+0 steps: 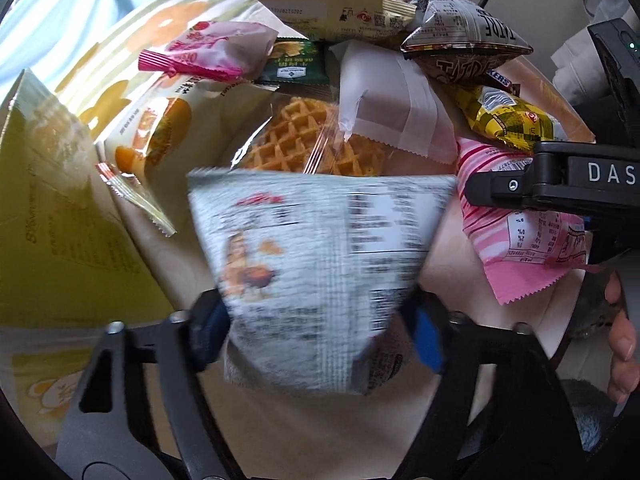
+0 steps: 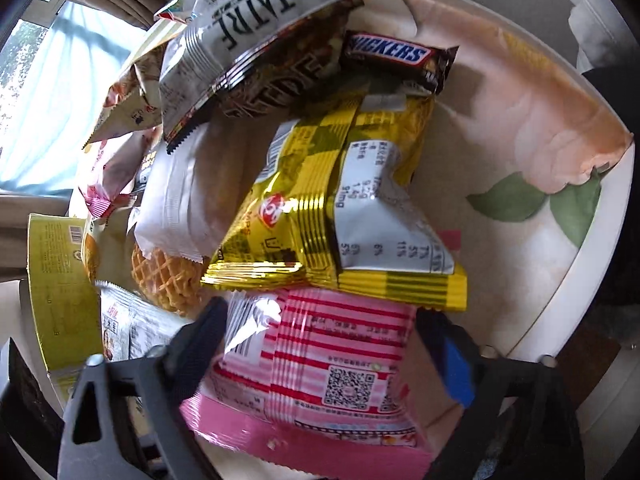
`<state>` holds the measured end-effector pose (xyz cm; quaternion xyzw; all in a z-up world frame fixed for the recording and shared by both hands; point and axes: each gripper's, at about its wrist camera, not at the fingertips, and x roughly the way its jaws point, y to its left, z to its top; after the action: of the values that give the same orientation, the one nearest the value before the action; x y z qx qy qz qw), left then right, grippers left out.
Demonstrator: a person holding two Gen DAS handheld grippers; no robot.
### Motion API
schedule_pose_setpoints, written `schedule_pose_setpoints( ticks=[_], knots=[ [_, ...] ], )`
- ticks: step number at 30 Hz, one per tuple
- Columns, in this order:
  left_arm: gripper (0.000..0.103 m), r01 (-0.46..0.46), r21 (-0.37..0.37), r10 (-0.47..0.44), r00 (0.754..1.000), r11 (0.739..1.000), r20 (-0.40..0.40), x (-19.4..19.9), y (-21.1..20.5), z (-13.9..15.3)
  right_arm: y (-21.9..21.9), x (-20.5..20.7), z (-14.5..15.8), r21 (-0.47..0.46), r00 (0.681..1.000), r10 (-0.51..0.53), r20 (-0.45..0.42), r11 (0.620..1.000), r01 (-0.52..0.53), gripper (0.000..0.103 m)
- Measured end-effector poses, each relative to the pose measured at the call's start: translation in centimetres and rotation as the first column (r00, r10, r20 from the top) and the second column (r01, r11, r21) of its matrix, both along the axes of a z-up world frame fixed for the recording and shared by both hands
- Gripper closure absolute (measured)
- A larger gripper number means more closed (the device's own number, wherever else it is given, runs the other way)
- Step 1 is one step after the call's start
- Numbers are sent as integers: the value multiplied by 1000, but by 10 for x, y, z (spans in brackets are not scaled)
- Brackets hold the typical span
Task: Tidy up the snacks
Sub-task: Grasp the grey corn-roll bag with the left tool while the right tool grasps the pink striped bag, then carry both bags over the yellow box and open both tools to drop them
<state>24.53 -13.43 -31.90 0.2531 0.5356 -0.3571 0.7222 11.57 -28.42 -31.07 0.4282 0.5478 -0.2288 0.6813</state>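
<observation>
A round table [image 2: 520,128] under a cloth printed with peach flowers and green leaves stands by a bright curtained window, and a heap of snack packets lies on it. The left gripper [image 1: 320,320] is clamped on a white foil packet with black print and an orange picture [image 1: 320,248], held just in front of a clear-wrapped golden waffle [image 1: 300,136]. The right gripper [image 2: 320,344] has its fingers around a pink-and-white striped packet with a QR code [image 2: 320,380], touching its sides; whether it is squeezing I cannot tell. Just beyond lies a shiny yellow checked packet [image 2: 320,216], then a brown Snickers bar [image 2: 396,56] and a silver-and-brown puffed bag [image 2: 248,40]. A plain white packet [image 2: 180,200] overlaps the waffle. At the left edge is a yellow-green cardboard box [image 1: 52,220].
</observation>
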Motion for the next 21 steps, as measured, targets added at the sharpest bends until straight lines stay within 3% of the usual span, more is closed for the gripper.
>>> schedule_pose_setpoints(
  ticks=[2, 5, 10, 21],
  knots=[
    [49, 6, -9, -6, 1000, 1000, -1, 3, 0, -1, 1, 0, 0, -10, 1000, 6, 3, 1000, -6, 20],
    [53, 17, -11, -17, 1000, 1000, 2, 4, -2, -2, 7, -1, 6, -32, 1000, 21, -1, 999, -21, 32],
    [58, -5, -13, 5, 1000, 1000, 15, -2, 3, 6, 13, 3, 14, -37, 999, 51, 6, 998, -51, 36],
    [59, -179, -30, 181, 980, 983, 86, -28, 30, 46, 35, 0, 47, -6, 978, 195, 73, 981, -195, 37]
  ],
)
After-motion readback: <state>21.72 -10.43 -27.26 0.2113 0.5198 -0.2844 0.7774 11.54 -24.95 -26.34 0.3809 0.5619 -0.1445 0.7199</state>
